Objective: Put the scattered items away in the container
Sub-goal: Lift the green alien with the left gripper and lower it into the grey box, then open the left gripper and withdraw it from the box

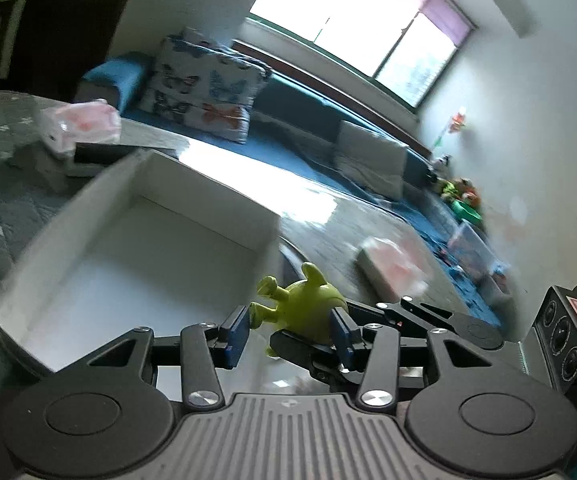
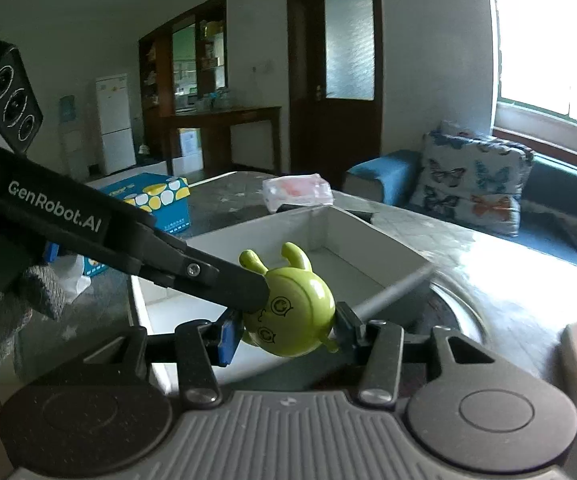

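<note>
Over the white box [image 2: 368, 248], right tool [image 2: 284, 330] clamps green toy [image 2: 292, 312].

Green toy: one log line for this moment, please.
green toy | held by right tool | left tool alongside | above white box | not yet dropped

bright window [image 1: 352, 12], blue sofa [image 2: 384, 176], dark door [image 2: 334, 68]

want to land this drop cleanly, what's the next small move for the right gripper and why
Probably ease the right gripper forward a little: its fingers clamp the green toy, which looks just short of the empty white box, so releasing now might miss.
</note>
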Action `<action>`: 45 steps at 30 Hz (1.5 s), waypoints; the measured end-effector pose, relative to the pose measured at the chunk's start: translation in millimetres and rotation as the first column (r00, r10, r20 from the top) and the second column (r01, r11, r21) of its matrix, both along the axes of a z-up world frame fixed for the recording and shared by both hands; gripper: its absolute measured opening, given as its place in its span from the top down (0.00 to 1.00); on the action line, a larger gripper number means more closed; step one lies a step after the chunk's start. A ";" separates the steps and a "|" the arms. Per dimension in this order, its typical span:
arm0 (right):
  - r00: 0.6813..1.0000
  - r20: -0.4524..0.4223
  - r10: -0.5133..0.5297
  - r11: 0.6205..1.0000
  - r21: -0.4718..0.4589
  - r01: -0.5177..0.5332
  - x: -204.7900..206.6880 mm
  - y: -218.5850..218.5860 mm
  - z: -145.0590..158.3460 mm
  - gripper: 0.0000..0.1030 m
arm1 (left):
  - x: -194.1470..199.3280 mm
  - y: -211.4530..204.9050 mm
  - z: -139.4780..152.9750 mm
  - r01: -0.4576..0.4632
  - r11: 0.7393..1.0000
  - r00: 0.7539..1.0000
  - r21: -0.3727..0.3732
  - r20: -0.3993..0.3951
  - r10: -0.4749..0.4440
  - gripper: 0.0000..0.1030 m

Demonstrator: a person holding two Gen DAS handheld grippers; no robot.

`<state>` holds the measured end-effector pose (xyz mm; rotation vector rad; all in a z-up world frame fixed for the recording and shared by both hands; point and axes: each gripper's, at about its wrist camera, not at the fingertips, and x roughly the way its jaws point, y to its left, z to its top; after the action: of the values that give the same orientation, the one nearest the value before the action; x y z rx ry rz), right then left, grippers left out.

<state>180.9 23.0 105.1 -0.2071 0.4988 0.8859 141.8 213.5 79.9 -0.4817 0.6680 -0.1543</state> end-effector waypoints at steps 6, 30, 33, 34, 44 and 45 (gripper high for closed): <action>0.997 -0.080 0.023 0.999 -0.039 -0.026 44.9 36.2 -11.1 0.52 | 31.4 35.3 -19.0 -0.059 0.997 0.996 -0.044 -0.069 0.056 0.54; 0.988 -0.139 0.064 0.944 -0.314 -0.105 88.7 105.7 -60.9 0.51 | 63.0 53.5 -63.8 -0.126 0.991 0.969 -0.039 -0.220 0.114 0.55; 0.989 -0.138 0.057 0.950 -0.298 -0.096 88.4 103.0 -60.4 0.50 | 59.8 52.3 -60.3 -0.127 0.991 0.970 -0.030 -0.213 0.118 0.55; 0.989 -0.137 0.053 0.953 -0.289 -0.091 87.5 101.4 -59.0 0.49 | 58.1 51.6 -58.7 -0.128 0.992 0.971 -0.025 -0.209 0.120 0.55; 0.997 -0.067 0.039 0.980 -0.192 -0.051 59.1 68.2 -25.6 0.36 | 32.2 30.3 -28.4 -0.112 0.994 0.986 0.005 -0.123 0.112 0.55; 0.997 -0.062 0.036 0.982 -0.181 -0.047 55.9 63.2 -21.8 0.36 | 28.9 26.0 -24.3 -0.107 0.994 0.988 0.011 -0.110 0.108 0.55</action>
<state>236.8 86.2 83.3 -0.3610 0.6333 0.8889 170.7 239.6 55.6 -0.5234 0.7490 -0.0242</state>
